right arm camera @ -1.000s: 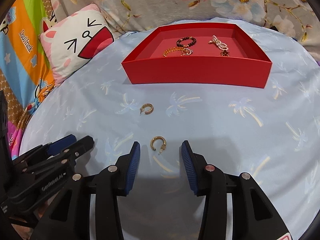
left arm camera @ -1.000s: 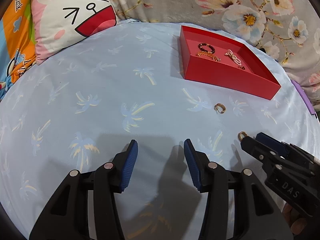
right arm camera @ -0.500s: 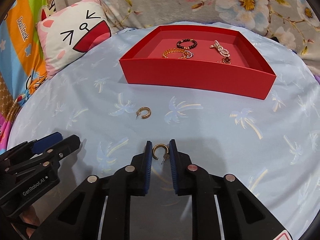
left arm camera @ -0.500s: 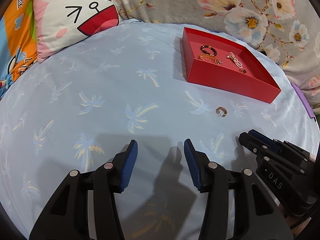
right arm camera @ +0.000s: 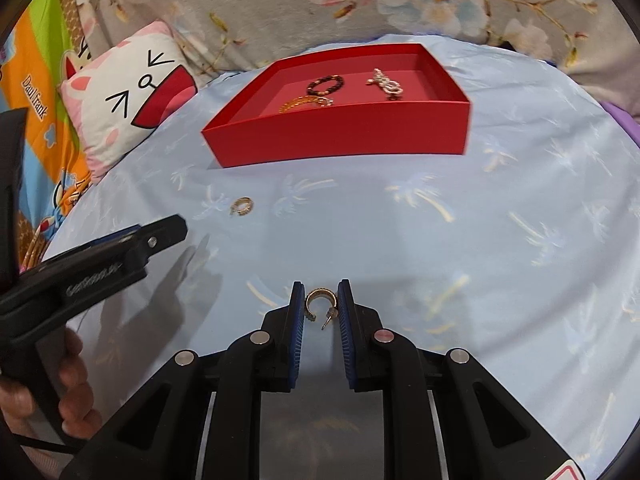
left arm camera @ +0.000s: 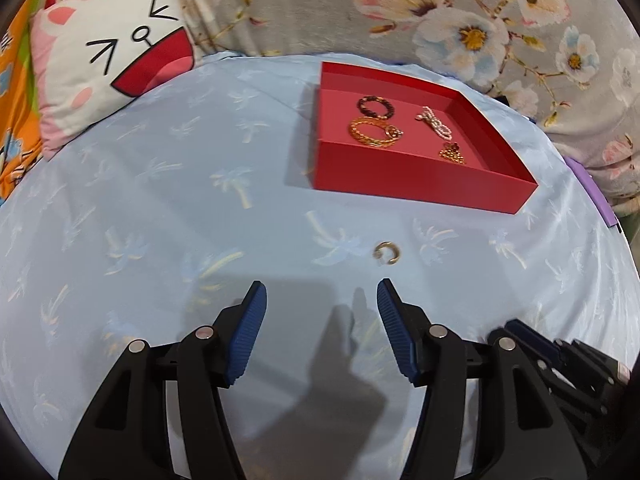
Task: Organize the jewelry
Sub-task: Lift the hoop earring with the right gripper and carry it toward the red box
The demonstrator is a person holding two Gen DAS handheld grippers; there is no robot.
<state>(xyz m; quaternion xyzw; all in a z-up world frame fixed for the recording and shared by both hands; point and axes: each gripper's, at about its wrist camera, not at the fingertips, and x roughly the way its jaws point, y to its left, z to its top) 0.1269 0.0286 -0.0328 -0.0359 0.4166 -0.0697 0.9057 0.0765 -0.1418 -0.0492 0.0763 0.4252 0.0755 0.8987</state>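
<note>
Right gripper [right arm camera: 319, 300] pinching gold hoop earring [right arm camera: 318, 299], left gripper [left arm camera: 320, 304] jaws opening w/ nothing between, 2nd hoop earring [left arm camera: 386, 249] just ahead, red tray [left arm camera: 420, 178] beyond

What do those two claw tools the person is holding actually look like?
Both are black plastic. The right gripper and left gripper each have two angular fingers with ribbed blue pads and round silver pins at the joints. The left one's side carries small pale lettering, and a thin dark cable trails below its handle.

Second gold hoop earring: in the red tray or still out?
Out. The hoop earring lies on the blue sheet, apart from the red tray.
</note>
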